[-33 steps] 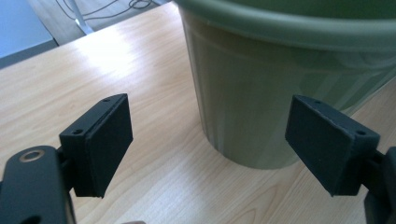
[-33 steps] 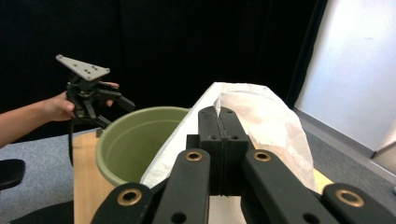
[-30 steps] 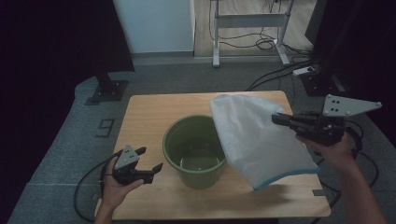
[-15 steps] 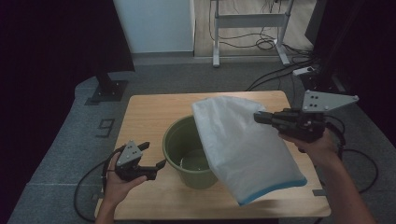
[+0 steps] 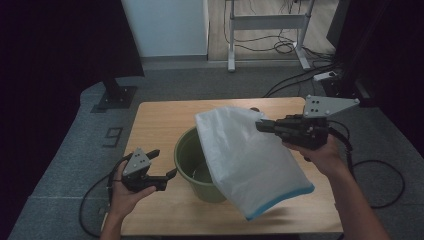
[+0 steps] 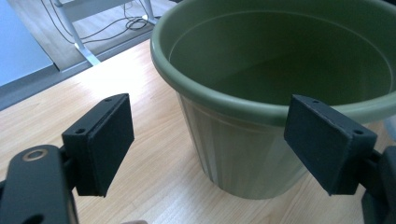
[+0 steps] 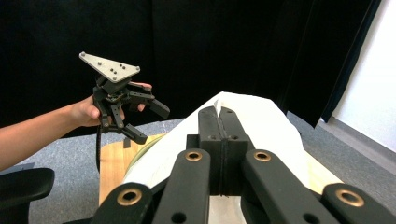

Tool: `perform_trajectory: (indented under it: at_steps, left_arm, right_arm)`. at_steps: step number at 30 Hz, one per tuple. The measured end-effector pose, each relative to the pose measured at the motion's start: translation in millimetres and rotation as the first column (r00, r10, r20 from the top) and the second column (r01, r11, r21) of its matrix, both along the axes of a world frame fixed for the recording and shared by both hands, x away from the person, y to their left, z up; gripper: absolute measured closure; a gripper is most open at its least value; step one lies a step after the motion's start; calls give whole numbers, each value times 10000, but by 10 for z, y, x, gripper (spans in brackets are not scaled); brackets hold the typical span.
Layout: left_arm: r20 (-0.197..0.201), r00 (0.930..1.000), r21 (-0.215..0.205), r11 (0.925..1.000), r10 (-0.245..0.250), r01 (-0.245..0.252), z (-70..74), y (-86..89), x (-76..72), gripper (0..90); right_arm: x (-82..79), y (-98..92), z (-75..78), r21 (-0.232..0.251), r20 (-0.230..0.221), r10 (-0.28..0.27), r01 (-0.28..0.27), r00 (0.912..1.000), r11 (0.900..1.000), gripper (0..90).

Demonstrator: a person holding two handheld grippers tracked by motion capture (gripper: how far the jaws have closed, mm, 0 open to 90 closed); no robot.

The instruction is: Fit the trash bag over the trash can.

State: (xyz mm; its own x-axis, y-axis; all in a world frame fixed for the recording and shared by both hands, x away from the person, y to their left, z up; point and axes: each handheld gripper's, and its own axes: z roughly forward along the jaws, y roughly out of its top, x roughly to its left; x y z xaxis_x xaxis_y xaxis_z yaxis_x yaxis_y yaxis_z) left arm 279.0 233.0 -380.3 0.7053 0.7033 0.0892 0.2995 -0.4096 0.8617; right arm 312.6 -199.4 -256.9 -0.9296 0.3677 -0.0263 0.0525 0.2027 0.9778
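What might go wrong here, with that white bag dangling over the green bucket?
1. The right claw pinches only one edge of the white bag, so the bag may slip out or stay shut instead of opening over the green bucket.
2. The hanging bag already brushes the bucket's rim and could drag or tip it, since the left claw is open beside the bucket and not steadying it.
3. The bucket stands near the table front edge.
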Motion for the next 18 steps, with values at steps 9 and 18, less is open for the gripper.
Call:
perform_trajectory:
  at_steps: [9, 18]
  left_arm:
    - [126, 9999, -55, 10000, -33, 34, 66, -16, 21, 163]
    - [174, 9998, -83, 10000, -30, 31, 107, -26, 62, 173]
  right_arm:
    - [122, 168, -53, -66, -241, 85, -87, 9997, 9999, 893]
    - [251, 333, -191, -452, -530, -22, -2, 9986, 9990, 893]
